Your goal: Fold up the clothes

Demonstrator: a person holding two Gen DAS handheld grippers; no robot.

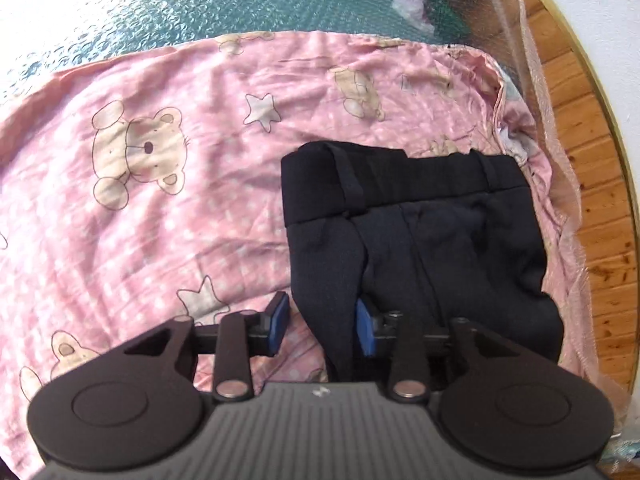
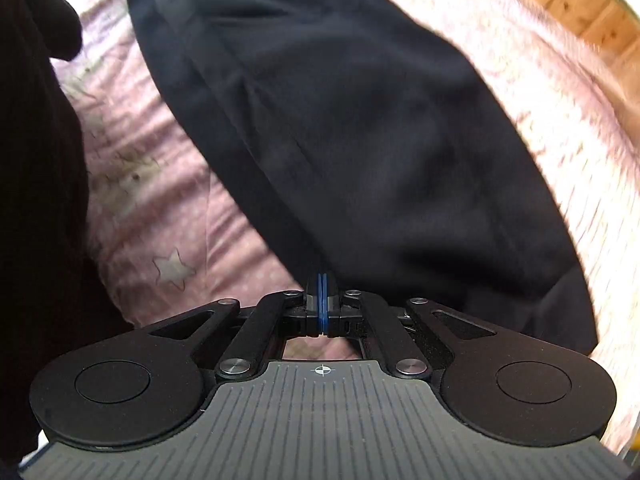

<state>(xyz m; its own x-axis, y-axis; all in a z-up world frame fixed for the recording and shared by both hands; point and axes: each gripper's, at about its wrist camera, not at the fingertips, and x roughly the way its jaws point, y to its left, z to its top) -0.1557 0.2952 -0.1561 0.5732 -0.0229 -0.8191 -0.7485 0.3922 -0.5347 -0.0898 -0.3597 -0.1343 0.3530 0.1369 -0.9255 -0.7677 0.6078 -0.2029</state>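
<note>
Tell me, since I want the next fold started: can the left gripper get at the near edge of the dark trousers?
Probably yes: the left gripper is open with a fold of the dark trousers already between its pads, nothing blocking.

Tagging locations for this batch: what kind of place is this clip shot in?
Most likely a bedroom at home. The dark trousers lie on a pink sheet printed with teddy bears and stars, spread like bedding, with wood panelling beside it and patterned glass behind.
</note>
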